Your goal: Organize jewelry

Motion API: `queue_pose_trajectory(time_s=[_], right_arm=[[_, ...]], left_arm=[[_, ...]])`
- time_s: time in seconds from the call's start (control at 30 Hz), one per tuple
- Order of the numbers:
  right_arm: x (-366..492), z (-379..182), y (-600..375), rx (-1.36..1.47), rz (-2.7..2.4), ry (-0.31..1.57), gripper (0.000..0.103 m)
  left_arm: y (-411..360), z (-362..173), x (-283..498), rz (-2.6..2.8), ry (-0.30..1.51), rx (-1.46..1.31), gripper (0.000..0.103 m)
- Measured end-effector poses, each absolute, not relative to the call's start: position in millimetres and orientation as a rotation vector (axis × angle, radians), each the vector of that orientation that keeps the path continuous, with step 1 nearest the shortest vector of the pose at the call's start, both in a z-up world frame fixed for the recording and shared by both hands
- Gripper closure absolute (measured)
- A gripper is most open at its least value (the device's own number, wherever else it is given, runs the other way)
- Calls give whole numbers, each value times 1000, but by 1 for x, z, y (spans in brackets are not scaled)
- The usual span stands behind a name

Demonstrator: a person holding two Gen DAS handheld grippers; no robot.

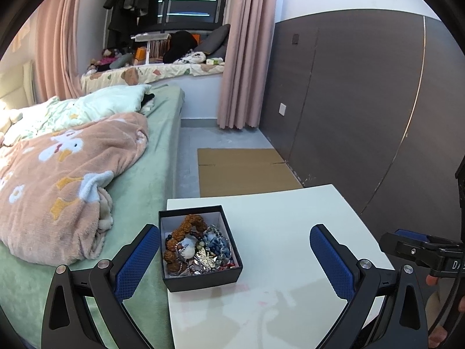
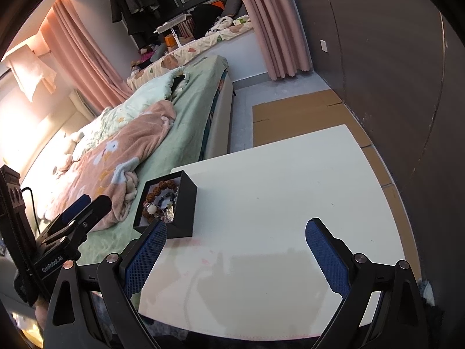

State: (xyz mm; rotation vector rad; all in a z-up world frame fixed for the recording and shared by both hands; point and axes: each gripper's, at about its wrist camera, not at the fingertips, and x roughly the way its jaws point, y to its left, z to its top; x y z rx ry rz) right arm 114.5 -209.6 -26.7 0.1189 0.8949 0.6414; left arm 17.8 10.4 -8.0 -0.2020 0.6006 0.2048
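The black box (image 1: 200, 250) is sitting at the table's (image 1: 290, 232) nine o'clock edge, next to the bed (image 1: 139, 180), and the jewelry (image 1: 197, 247) is lying heaped inside it: brown beads, grey-blue beads and a silvery piece, all tangled together. Both grippers are hovering low over the table, the left gripper (image 1: 235, 261) and the right gripper (image 2: 235, 256) each spread wide and holding nothing. This fits either a pile waiting to be sorted or pieces already gathered into the box, so I am not guessing the next move. The left view is looking straight down into the box; the right view is showing its outer wall and the bare tabletop toward three o'clock.
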Motion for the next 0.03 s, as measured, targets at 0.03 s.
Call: queue_pose_trajectory(time_s=[0.03], right_arm=[[116, -28, -209, 122, 639, 897, 6]], left_arm=[[11, -9, 19, 206, 604, -206, 0]])
